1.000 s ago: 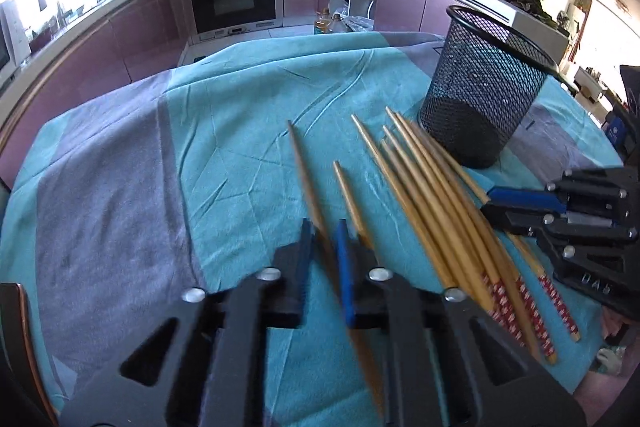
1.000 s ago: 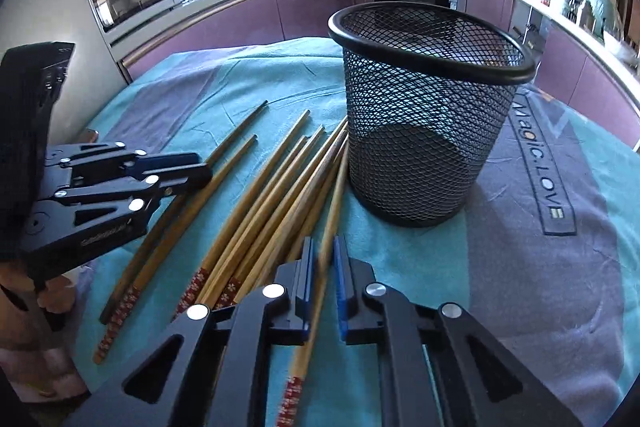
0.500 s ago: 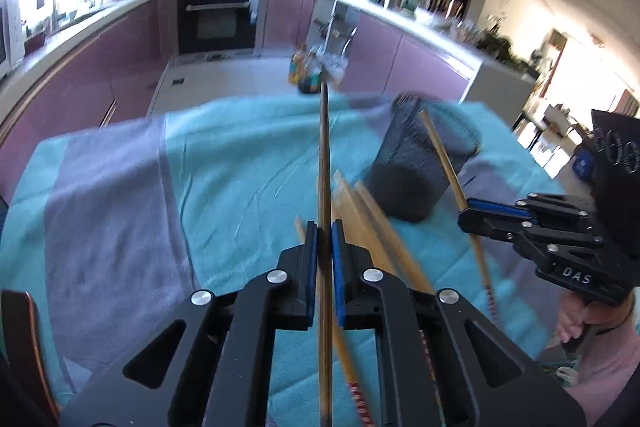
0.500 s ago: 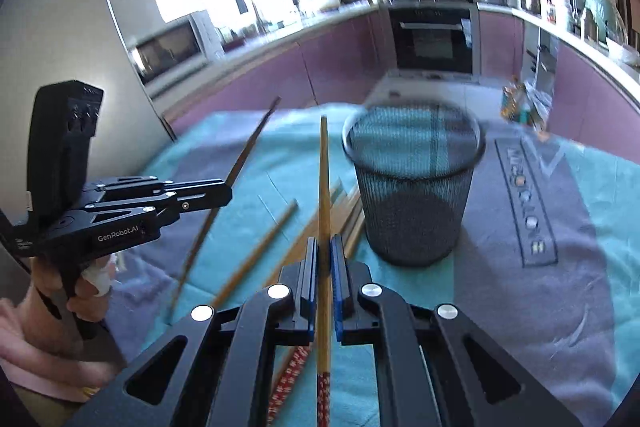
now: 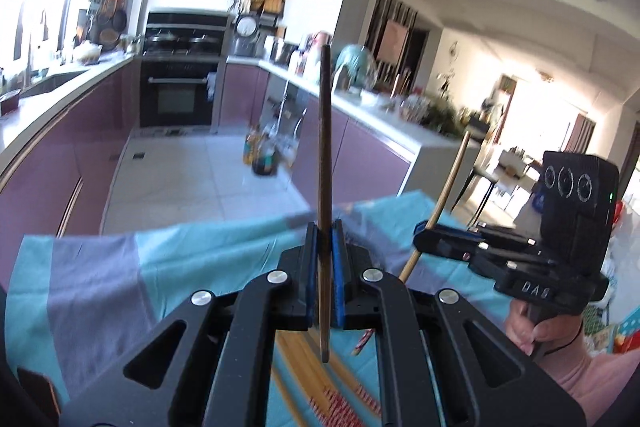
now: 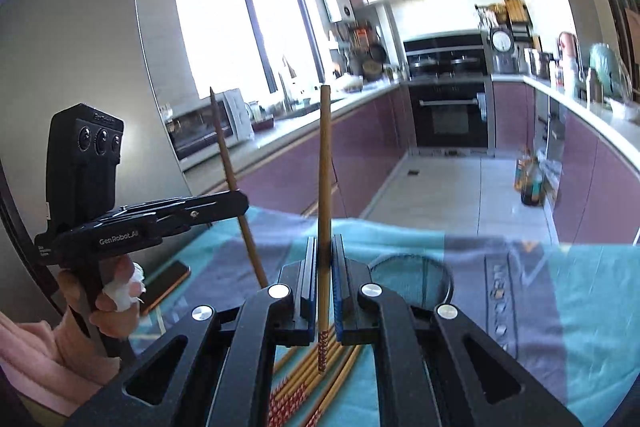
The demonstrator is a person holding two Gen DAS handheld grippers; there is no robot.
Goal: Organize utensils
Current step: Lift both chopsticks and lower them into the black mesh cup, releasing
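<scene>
My left gripper (image 5: 323, 247) is shut on a dark brown chopstick (image 5: 325, 155) and holds it upright, high above the table. My right gripper (image 6: 325, 259) is shut on a light wooden chopstick (image 6: 325, 167) with a red patterned end, also upright. Each gripper shows in the other's view: the right one (image 5: 420, 229) at the right, the left one (image 6: 242, 201) at the left. Several more chopsticks (image 6: 308, 379) lie on the cloth below. The black mesh cup (image 6: 416, 277) shows only by its rim, below and right of the right gripper.
The table has a teal and grey cloth (image 5: 108, 279). A phone (image 6: 164, 285) lies at the table's left edge. Kitchen counters and an oven (image 5: 180, 99) stand behind, with tiled floor between.
Both grippers have risen and tilted upward with their chopsticks. The table and mesh cup have dropped low in both views; the cup has left the left wrist view.
</scene>
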